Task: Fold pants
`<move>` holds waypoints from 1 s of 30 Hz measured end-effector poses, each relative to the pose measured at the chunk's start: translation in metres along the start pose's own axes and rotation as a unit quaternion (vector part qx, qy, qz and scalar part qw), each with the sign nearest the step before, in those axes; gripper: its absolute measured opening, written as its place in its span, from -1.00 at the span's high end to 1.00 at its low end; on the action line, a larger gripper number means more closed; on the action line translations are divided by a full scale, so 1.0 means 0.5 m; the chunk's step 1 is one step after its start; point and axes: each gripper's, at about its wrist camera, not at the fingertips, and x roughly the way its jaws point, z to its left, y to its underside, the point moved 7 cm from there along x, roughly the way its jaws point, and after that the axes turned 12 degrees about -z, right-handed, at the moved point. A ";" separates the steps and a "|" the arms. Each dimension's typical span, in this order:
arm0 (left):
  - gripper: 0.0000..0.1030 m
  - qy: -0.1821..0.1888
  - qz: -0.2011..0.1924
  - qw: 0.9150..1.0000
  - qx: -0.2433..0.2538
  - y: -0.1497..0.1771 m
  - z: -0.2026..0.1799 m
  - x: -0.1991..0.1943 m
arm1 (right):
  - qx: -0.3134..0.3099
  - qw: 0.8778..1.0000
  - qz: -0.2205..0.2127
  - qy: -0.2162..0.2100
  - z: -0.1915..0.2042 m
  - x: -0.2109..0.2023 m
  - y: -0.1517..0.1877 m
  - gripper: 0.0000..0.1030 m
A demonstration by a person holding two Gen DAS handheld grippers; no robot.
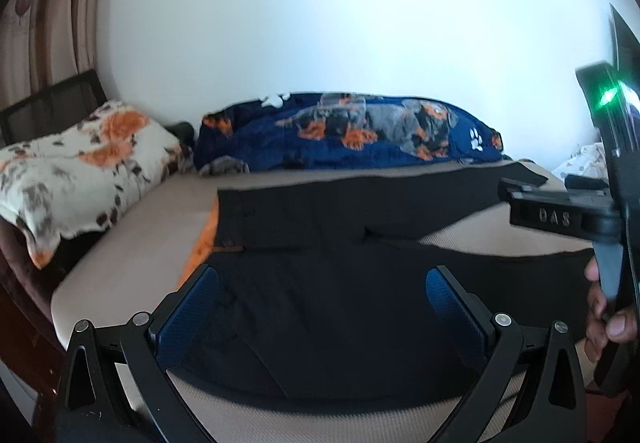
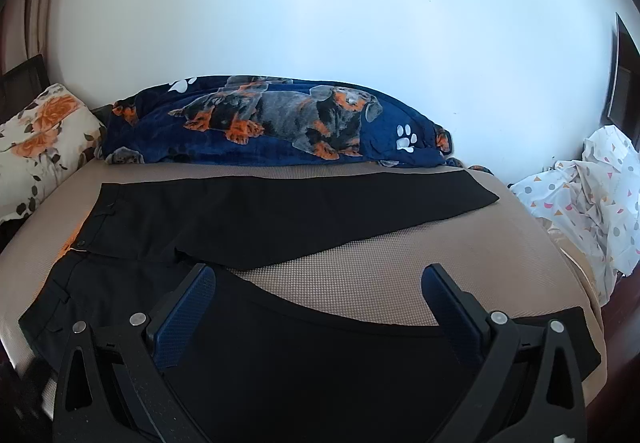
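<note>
Black pants (image 2: 256,219) lie flat on the beige bed (image 2: 400,275), waistband to the left, the two legs spread apart in a V toward the right. They also show in the left wrist view (image 1: 320,215). My left gripper (image 1: 322,283) is open and empty, hovering over the near leg close to the waist. My right gripper (image 2: 318,279) is open and empty, above the near leg and the bare gap between the legs. The right gripper's body (image 1: 560,215), held by a hand, shows at the right edge of the left wrist view.
A blue dog-print blanket (image 2: 280,123) lies along the wall behind the pants. A floral pillow (image 2: 40,139) is at the left. A crumpled white patterned sheet (image 2: 592,195) sits at the bed's right end. A dark chair (image 1: 52,103) stands behind the pillow.
</note>
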 end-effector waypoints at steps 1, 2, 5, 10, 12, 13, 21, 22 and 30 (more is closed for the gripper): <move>-1.00 -0.001 -0.003 1.000 0.000 -0.007 0.005 0.003 | -0.001 1.000 0.001 0.000 0.000 0.000 0.000 -0.98; -1.00 -0.002 -0.005 1.000 0.000 -0.013 0.011 0.006 | -0.001 1.000 0.001 0.000 0.000 0.001 0.000 -0.98; -1.00 0.000 -0.007 1.000 0.004 -0.031 0.026 0.020 | -0.002 1.000 0.001 0.001 0.002 0.003 -0.001 -0.98; -1.00 0.008 -0.004 1.000 0.009 -0.048 0.047 0.052 | -0.007 1.000 0.003 0.001 0.005 0.004 0.000 -0.98; -1.00 0.031 0.008 0.999 0.009 -0.047 0.052 0.066 | -0.009 1.000 0.006 0.000 0.011 0.012 -0.003 -0.98; -1.00 0.033 0.014 0.999 0.012 -0.047 0.056 0.075 | -0.011 1.000 0.008 0.001 0.012 0.019 -0.007 -0.98; -1.00 0.014 0.017 0.999 0.023 -0.056 0.092 0.134 | -0.022 1.000 0.019 0.002 0.026 0.051 -0.009 -0.98; -1.00 0.015 0.021 0.999 0.023 -0.055 0.098 0.145 | -0.024 0.999 0.021 0.002 0.030 0.056 -0.009 -0.98; -0.98 0.005 0.085 0.996 -0.035 -0.033 0.223 0.282 | -0.032 0.998 0.046 -0.007 0.053 0.106 0.009 -0.98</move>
